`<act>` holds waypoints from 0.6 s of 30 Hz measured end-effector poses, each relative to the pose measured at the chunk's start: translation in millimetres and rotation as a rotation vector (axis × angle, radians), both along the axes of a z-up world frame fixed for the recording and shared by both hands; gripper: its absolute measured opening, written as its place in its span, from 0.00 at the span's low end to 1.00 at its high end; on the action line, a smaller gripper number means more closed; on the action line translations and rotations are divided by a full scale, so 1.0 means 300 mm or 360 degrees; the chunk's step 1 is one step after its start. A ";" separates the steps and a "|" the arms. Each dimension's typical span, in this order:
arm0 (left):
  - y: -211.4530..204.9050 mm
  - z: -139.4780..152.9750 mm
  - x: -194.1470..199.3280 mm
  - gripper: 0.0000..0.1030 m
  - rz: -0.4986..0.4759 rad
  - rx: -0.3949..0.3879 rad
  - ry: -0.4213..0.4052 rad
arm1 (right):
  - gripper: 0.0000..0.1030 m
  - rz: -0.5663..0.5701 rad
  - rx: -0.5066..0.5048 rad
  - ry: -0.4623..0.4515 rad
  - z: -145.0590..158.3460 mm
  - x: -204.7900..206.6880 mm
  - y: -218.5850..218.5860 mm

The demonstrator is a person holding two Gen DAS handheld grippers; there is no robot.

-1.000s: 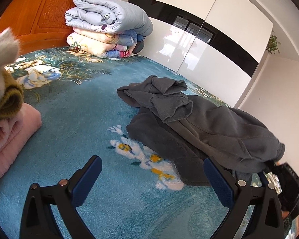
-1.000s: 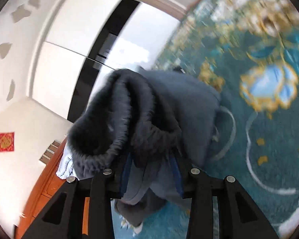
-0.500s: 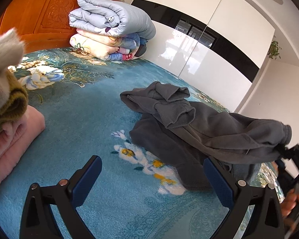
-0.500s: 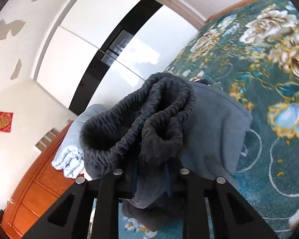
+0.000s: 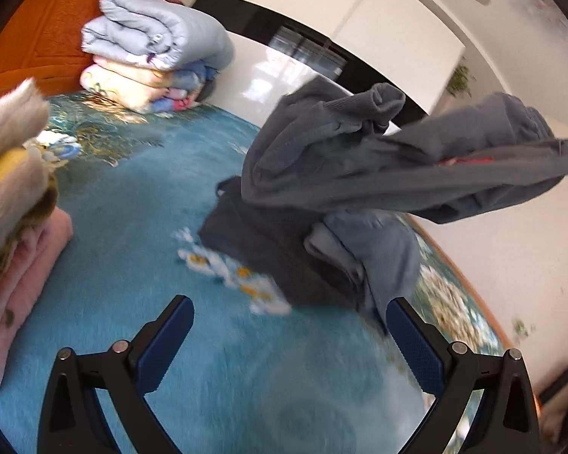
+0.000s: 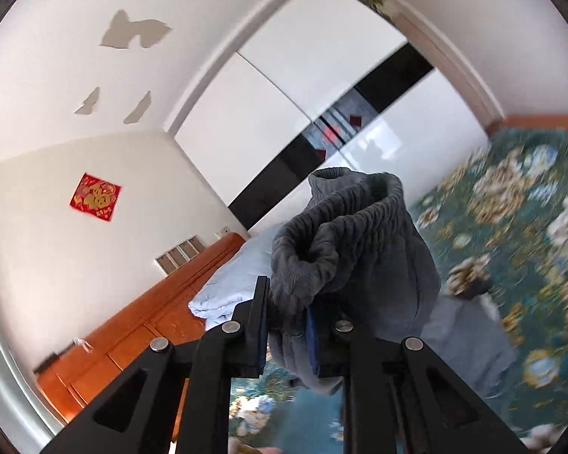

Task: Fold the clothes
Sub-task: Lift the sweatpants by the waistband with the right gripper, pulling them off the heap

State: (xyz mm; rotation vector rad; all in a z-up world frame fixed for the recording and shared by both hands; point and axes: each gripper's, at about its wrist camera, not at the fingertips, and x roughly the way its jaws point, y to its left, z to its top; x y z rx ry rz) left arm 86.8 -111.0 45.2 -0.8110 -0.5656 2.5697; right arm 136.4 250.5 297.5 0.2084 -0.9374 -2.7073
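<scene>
Grey garment, teal floral bedspread, pale-blue quilt w/ pink towel, orange headboard.

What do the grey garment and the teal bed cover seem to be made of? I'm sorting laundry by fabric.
The grey garment looks like thick matte knit, likely cotton fleece: its gathered band shows ribbing where the right gripper clamps it. The teal bed cover looks like soft, short-pile plush with a printed floral pattern; blur leaves the fibre uncertain.

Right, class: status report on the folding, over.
Left gripper open, empty. Right gripper shut on grey garment, lifted off bed. Darker clothes underneath.
</scene>
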 end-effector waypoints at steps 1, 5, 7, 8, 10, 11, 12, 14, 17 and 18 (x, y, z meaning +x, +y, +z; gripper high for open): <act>0.011 -0.010 0.026 1.00 -0.0039 -0.0040 -0.0018 | 0.17 -0.0062 0.0012 -0.0032 -0.021 0.079 0.046; 0.080 -0.048 0.089 1.00 -0.0152 -0.0195 -0.0102 | 0.17 -0.0269 -0.0046 -0.0282 -0.207 0.155 0.302; 0.115 -0.059 0.095 1.00 -0.0183 -0.0262 -0.0133 | 0.17 -0.0323 -0.0100 -0.0358 -0.281 0.208 0.386; 0.131 -0.062 0.098 1.00 -0.0192 -0.0297 -0.0141 | 0.17 -0.0351 -0.0126 -0.0395 -0.319 0.234 0.429; 0.164 -0.058 0.105 1.00 -0.0188 -0.0378 -0.0139 | 0.17 -0.0405 -0.0179 -0.0471 -0.393 0.286 0.513; 0.176 -0.054 0.106 1.00 -0.0194 -0.0405 -0.0140 | 0.17 -0.0433 -0.0206 -0.0508 -0.430 0.312 0.556; 0.188 -0.050 0.108 1.00 -0.0200 -0.0430 -0.0142 | 0.17 -0.0460 -0.0233 -0.0546 -0.468 0.338 0.598; 0.217 -0.049 0.109 1.00 -0.0219 -0.0449 -0.0165 | 0.17 -0.0506 -0.0215 -0.0520 -0.434 0.414 0.661; 0.265 -0.053 0.112 1.00 -0.0236 -0.0476 -0.0210 | 0.17 -0.0579 -0.0171 -0.0547 -0.408 0.494 0.742; 0.295 -0.063 0.112 1.00 -0.0255 -0.0479 -0.0241 | 0.17 -0.0603 -0.0156 -0.0556 -0.399 0.521 0.769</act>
